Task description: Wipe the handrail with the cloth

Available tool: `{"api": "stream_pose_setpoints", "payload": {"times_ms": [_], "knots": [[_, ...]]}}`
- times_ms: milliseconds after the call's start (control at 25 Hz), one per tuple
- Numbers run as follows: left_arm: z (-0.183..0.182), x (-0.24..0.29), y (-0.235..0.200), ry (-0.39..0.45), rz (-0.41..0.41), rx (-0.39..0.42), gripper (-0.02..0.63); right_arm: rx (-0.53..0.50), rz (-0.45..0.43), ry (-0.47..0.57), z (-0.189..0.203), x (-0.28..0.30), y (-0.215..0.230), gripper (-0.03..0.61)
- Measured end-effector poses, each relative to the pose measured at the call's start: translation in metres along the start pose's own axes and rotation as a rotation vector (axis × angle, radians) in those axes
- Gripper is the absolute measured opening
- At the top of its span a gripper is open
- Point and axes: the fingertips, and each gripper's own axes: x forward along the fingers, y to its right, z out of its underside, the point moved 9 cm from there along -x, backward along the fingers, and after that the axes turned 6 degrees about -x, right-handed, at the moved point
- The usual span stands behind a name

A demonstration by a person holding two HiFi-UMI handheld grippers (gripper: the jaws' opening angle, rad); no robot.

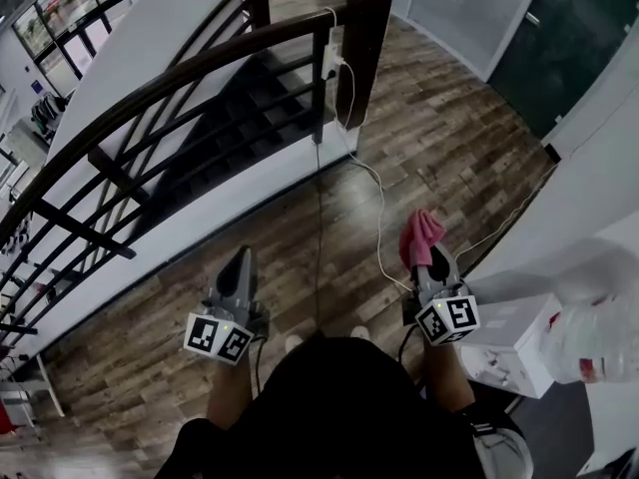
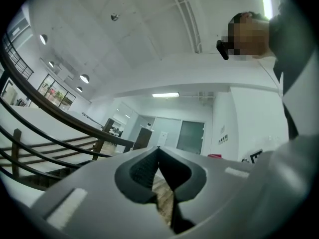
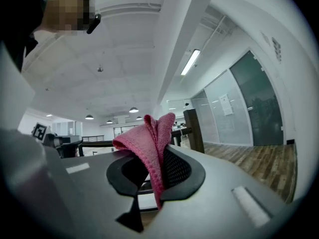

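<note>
Beside handrail [image 1: 150,93], cloth [image 3: 149,148] pinched between jaws.

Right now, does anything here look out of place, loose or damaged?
Only one thing: a white cable hangs from a white box at the end of the handrail and trails loose across the wooden floor, where feet could catch it. The pink cloth is bunched in the right gripper, not dropped. No spill or damage shows.

The cloth [image 3: 149,143] shows only in part: its lower fold vanishes between the pinching fingers of the right gripper [image 3: 154,158]. Ahead of the fingers, the handrail [image 1: 200,60] runs off the head view's left edge. Behind the fingers of the left gripper [image 1: 243,255] and the right gripper, marker cubes hide the person's hands.
</note>
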Motion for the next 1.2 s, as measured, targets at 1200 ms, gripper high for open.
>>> {"api": "stream_pose_setpoints", "payload": {"times_ms": [1200], "knots": [[-0.001, 0.080, -0.058, 0.003, -0.139, 0.055, 0.000, 0.055, -0.180, 0.053, 0.000, 0.137, 0.023, 0.052]]}}
